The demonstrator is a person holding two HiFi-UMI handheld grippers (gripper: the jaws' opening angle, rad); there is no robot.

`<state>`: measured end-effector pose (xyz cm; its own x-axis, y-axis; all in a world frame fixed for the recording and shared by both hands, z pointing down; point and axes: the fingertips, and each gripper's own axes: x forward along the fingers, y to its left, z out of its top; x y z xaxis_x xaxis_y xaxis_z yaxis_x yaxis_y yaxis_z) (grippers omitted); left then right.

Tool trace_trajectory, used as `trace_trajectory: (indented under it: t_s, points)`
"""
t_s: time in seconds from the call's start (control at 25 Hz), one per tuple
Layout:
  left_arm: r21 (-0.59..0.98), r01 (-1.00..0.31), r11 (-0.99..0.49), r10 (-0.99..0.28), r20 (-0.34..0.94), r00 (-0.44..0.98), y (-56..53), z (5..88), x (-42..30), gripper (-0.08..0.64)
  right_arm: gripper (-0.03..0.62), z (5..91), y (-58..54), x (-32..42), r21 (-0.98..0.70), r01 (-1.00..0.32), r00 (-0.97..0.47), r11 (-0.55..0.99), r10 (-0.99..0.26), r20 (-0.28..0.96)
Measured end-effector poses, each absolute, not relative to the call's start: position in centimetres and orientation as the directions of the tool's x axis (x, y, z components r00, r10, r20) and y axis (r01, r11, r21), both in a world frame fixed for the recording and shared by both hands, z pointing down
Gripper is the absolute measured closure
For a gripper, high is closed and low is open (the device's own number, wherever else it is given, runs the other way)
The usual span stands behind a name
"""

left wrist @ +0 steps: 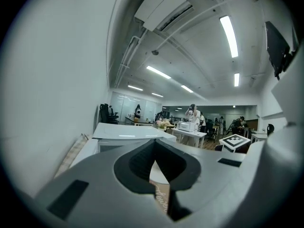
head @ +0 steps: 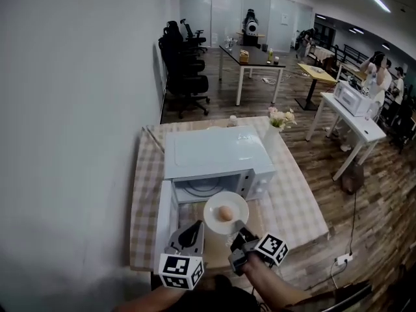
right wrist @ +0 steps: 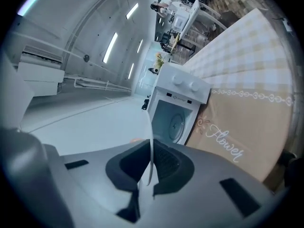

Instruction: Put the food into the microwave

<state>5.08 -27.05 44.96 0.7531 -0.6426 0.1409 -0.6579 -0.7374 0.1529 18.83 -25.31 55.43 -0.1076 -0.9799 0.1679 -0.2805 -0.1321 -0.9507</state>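
On the table (head: 300, 208): a white microwave (head: 218, 153) stands on a checked cloth, close to the wall.
Door (head: 164, 218): swung open to the left, so the inside is open to view; the right tool's view shows a round turntable (right wrist: 176, 124) in it.
Plate (head: 211, 207): white and round, held just in front of the open microwave and not inside it.
Food (head: 225, 213): one small, round, tan piece lying in the middle of the plate.
Right tool (head: 238, 231): closed on the near rim of the plate, which runs edge-on between the two pads.
Left tool (head: 190, 234): jaws closed with nothing between them; it sits low beside the open door, left of the plate and not touching it.
Mat (right wrist: 240, 134): brown with the word "Flower" in script, lying on the cloth in front of the microwave.
Vase (head: 278, 125): holds pale flowers, by the microwave's far right corner.
Room behind: black office chairs (head: 185, 70), desks, and people at the far right.
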Motion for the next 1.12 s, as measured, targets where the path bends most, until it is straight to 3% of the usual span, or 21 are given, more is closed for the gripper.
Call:
trace_trajectory:
  t_s: [0.56, 1.12]
  points:
    - [0.035, -0.721, -0.692, -0.708, 0.156, 0.688, -31.1, 47.3, 8.7, 0.552, 0.575, 60.6, -32.4, 21.3, -0.936, -0.308, -0.246, -0.17, -0.936, 0.251]
    - [0.057, -0.812, -0.582, -0.778, 0.252, 0.575, -34.9, 52.5, 8.3, 0.552, 0.575, 65.9, -39.2, 21.3, -0.916, -0.347, -0.327, -0.201, -0.89, 0.319]
